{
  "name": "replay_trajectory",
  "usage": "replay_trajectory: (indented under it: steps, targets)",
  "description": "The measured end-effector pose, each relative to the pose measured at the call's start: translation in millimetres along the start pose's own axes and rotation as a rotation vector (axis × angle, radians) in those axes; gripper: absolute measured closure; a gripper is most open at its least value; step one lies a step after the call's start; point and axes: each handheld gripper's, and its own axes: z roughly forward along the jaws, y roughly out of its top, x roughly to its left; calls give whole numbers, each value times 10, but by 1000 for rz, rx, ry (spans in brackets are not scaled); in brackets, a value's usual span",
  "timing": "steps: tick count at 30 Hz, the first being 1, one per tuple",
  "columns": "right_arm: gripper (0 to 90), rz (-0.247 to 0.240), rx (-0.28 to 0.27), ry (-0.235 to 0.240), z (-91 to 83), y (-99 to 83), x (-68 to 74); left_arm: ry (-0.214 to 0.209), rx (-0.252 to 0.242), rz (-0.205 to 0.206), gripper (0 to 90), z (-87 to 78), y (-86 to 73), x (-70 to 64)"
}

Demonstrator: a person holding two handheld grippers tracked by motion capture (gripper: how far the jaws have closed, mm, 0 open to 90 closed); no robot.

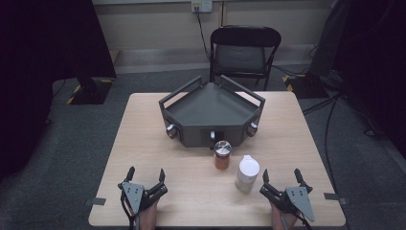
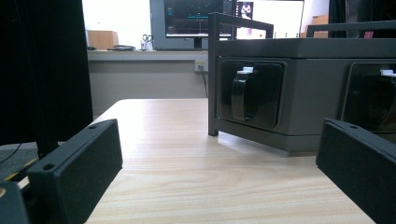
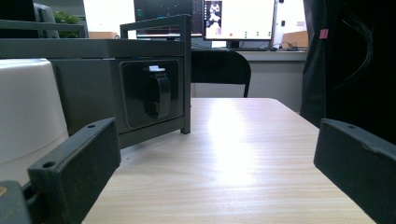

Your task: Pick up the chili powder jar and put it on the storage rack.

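A dark grey angled rack (image 1: 210,108) with railings stands mid-table, with bottles lying in its front slots (image 1: 171,130) (image 1: 252,128). A small jar of orange-brown spice with a silver lid (image 1: 222,154) stands in front of it. A white-lidded jar (image 1: 247,174) stands just right of that and nearer me. My left gripper (image 1: 145,174) rests open near the front left edge. My right gripper (image 1: 281,175) rests open at the front right, the white jar (image 3: 28,107) just to its left. The rack (image 2: 299,88) fills the left gripper view's right half.
The light wood table (image 1: 143,143) has bare surface between the grippers and the rack. A black folding chair (image 1: 244,50) stands behind the table. Black curtains hang at both sides, and cables (image 1: 330,124) run on the floor at the right.
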Motion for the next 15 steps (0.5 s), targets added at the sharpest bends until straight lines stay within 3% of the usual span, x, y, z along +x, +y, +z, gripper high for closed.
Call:
replay_trajectory:
  steps: [15]
  targets:
    - [0,3,1,-2,1,2,2,7,0,1,0,0,0,-11]
